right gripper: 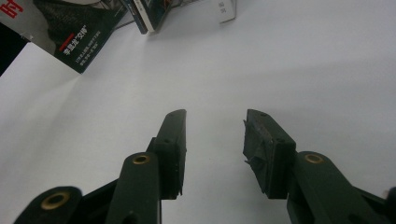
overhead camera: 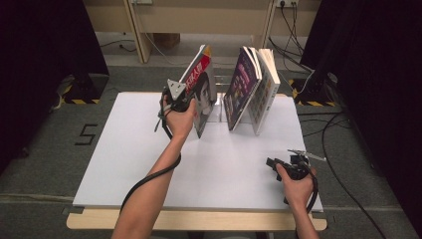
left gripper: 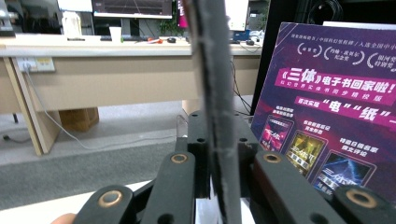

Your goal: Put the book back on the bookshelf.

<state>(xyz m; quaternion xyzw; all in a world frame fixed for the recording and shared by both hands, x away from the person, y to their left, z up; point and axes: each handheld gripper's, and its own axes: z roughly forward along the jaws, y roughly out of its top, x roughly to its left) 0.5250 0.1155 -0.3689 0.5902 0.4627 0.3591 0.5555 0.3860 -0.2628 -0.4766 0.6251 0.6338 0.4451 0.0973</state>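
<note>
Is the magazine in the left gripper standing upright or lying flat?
Upright, leaning slightly. The magazine stands on its bottom edge on the table, with the left gripper at its edge.

Black tongs (right gripper: pixel 212 149), brass rivets, black cables, bare forearms

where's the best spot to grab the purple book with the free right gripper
Grip the purple book by its near upright edge, coming level from the person's side with the right gripper. It stands on end, leaning against its neighbour, so that thin edge is exposed and fits between open jaws.
</note>
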